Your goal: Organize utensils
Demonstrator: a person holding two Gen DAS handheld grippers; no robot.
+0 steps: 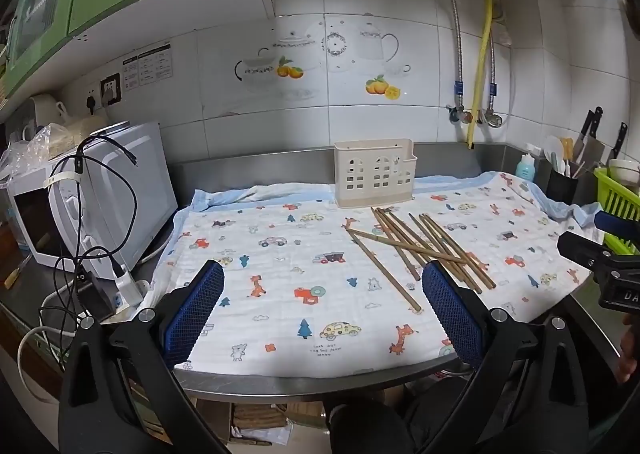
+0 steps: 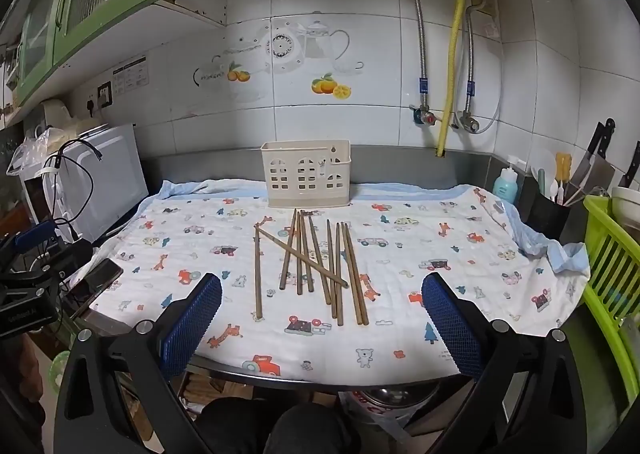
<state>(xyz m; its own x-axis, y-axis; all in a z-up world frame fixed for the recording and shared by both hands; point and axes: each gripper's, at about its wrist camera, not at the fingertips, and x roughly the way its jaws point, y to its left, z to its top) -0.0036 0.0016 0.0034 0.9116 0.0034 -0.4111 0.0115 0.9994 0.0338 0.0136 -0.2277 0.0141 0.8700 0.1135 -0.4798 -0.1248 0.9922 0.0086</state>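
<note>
My right gripper hangs at the near edge of the counter, its blue pads spread wide with nothing between them, tilted down toward the work. My left gripper sits the same way alongside it, jaws apart and empty, over bare printed cloth.

The relation that matters: the chopsticks lie straight ahead of the right gripper, almost centred in the gap between its pads, just past the fingertips. From the left wrist view the same pile sits off to the right of that gripper, its near ends just behind the right-hand pad. I judge the right hand the better placed for the first pick. Most sticks run lengthwise, near end toward me and far end toward the wall, so the open jaws would cross them squarely. One stick lies diagonally across the others, and one lies apart at the left of the bundle.

The sticks are thin, brown, bamboo-like, loosely fanned rather than paired, flat on the soft cloth; I expect they could roll or scatter if nudged.

Beyond them, just past their far tips, the cream slotted holder stands upright against the steel backsplash, seemingly empty.
</note>
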